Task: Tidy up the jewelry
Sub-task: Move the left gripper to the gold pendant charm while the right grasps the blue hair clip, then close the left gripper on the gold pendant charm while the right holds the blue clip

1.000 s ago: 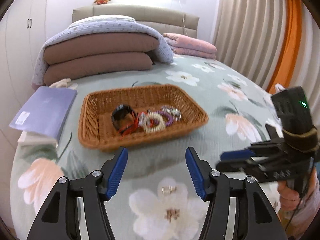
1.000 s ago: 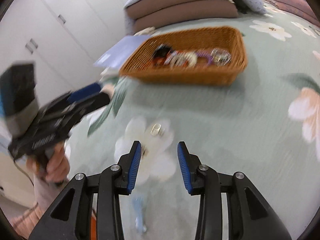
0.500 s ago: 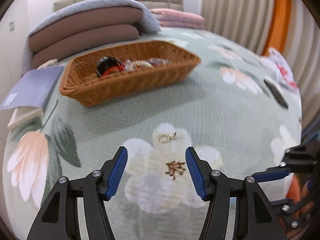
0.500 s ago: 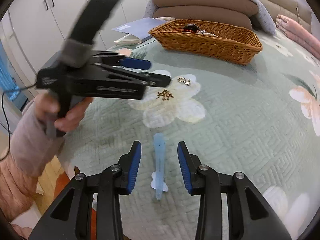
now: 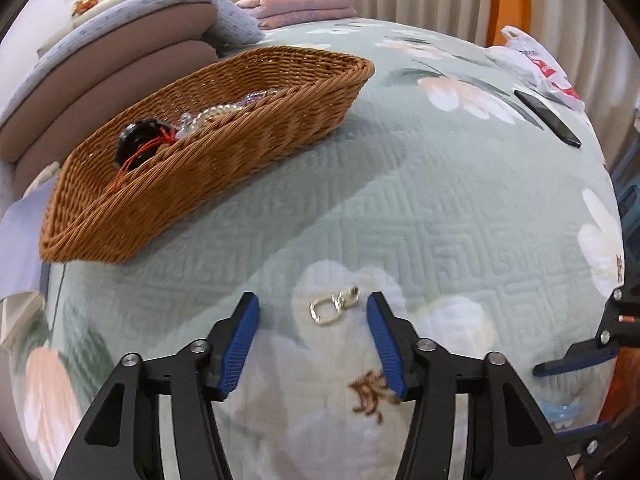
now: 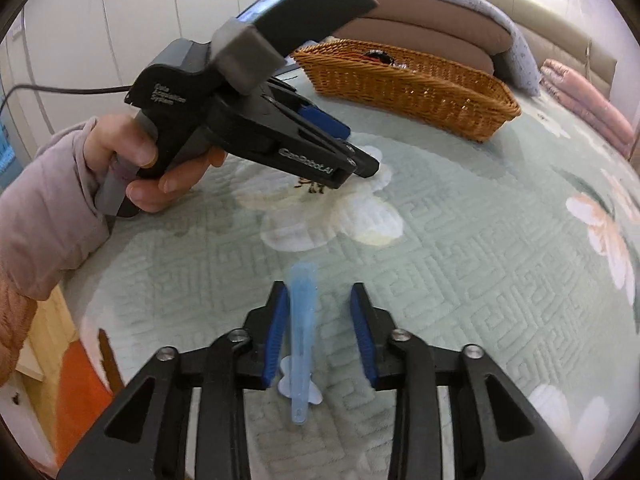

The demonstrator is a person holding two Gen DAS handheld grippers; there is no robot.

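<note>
A small gold clasp-like jewelry piece [image 5: 334, 305] lies on a white flower of the green quilt. My left gripper [image 5: 312, 334] is open, low over the quilt, with the piece just ahead between its blue fingertips. A wicker basket [image 5: 224, 152] beyond holds a black bracelet [image 5: 140, 145] and beaded bracelets [image 5: 224, 114]. My right gripper [image 6: 320, 330] is open, and a light blue hair clip [image 6: 301, 320] lies on the quilt between its fingers, close to the left one. The left gripper [image 6: 360, 164] also shows in the right wrist view, with the basket [image 6: 408, 84] behind it.
A black phone [image 5: 547, 117] and a white plastic bag [image 5: 536, 65] lie at the far right of the bed. Folded quilts [image 5: 100, 68] and pink pillows [image 5: 304, 6] are stacked behind the basket. A purple folder [image 5: 16, 248] lies left of the basket. The bed edge [image 6: 76, 300] runs near the right gripper's left side.
My left gripper has dropped and moved forward until the gold piece sits between its fingertips. My right gripper has moved forward over the blue hair clip, which now lies between its fingers.
</note>
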